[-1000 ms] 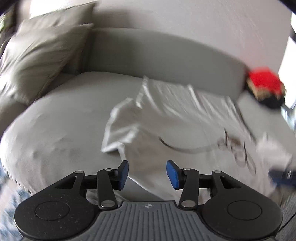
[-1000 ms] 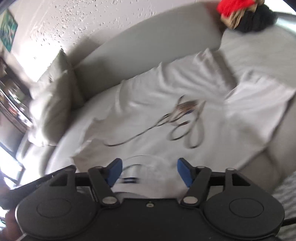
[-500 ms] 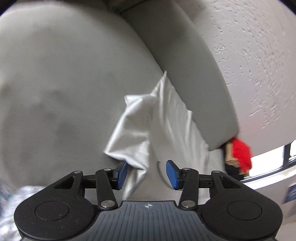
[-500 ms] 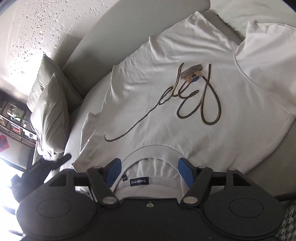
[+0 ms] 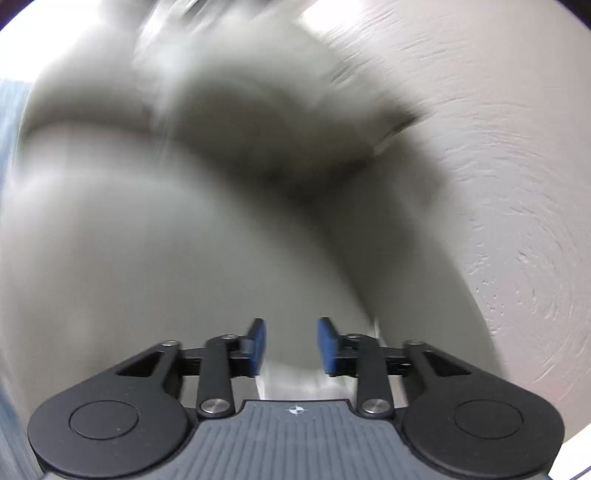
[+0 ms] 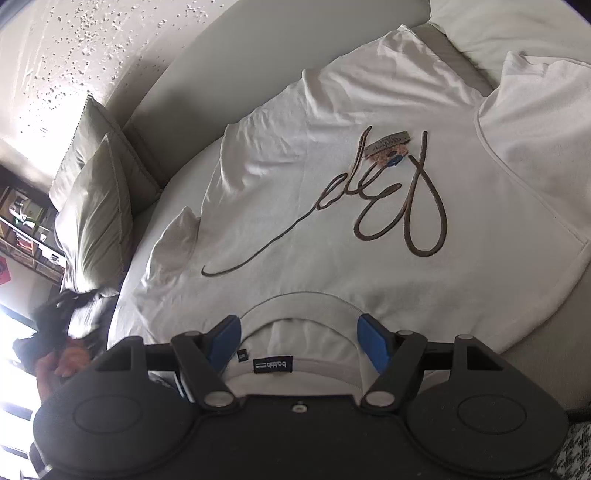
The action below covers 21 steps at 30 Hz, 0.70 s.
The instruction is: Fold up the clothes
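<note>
My right wrist view is the sharp one. It shows the white T-shirt lying face up and spread across the grey sofa seat, filling the middle of the frame. Brown cursive lettering runs over its chest, and a small cardboard hang tag rests on the fabric at the top of that lettering. The neckline with its black label sits at lower centre, right in front of my right gripper, whose blue pads stand wide apart on either side of the collar with nothing pinched between them. One sleeve is folded up in a peak at centre left. Two pale green cushions lean against the sofa back in the upper left, a shelf with small objects shows at the far left edge, and a second white cloth lies in the upper right corner.

My left wrist view gives none of that clearly: it is smeared by motion blur. I can make out only grey upholstery across the centre and left, and the textured wall on the right. My left gripper has its pads set moderately apart, gripping nothing. A strip of white fabric shows just below and behind the pads at bottom centre.
</note>
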### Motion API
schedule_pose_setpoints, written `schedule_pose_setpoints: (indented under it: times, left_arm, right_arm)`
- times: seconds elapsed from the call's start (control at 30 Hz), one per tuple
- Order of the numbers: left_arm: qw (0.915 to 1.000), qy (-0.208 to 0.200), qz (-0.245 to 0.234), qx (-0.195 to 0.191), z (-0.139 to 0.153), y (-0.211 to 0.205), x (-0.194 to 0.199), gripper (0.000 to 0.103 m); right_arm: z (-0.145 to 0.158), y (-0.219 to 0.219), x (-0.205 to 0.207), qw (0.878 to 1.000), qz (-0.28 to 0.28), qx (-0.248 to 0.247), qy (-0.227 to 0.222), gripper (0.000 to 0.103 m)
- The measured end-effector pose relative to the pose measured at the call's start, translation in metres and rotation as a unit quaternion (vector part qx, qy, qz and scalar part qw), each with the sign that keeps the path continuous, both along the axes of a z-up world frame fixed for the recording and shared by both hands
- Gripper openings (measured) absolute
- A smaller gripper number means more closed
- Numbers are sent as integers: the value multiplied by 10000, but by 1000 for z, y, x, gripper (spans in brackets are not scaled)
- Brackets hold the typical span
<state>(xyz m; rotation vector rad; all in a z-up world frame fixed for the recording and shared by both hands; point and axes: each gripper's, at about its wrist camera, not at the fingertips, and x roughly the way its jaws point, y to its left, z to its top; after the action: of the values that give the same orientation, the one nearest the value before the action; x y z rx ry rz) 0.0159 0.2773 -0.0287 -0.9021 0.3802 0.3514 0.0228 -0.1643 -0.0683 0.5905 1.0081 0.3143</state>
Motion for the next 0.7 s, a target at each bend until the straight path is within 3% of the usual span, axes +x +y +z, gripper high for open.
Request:
schedule_pose_setpoints:
  times: [0.07, 0.2, 0.33, 0.43, 0.57, 0.63, 0.7]
  left_arm:
    - [9963, 7, -95, 857, 21, -7, -10, 41]
    - [9938, 776, -785, 136, -5, 11, 4, 39]
    - [9824, 1111, -1257, -820, -36, 19, 30, 30]
    - [9776, 1323, -1389, -863, -40, 14, 47, 23]
    - [9748, 1672, -1424, -388, -35, -4, 67, 24]
    - [9737, 1790, -1405, -112, -32, -12, 76, 31]
    - [9724, 1852, -1419, 44, -33, -13, 82, 33]
  right_arm:
    - [0, -1, 1, 10000, 2, 9, 8, 69]
    - [0, 4, 2, 9999, 82, -73, -38, 73]
    - [2, 9, 2, 9995, 192, -222, -107, 76]
    - [2, 9, 1, 9995, 205, -221, -130, 76]
    - [1, 9, 1, 9995, 193, -199, -130, 76]
    - [2, 10, 1, 9994, 220, -239, -139, 76]
    - [3, 13, 1, 9989, 280, -335, -174, 77]
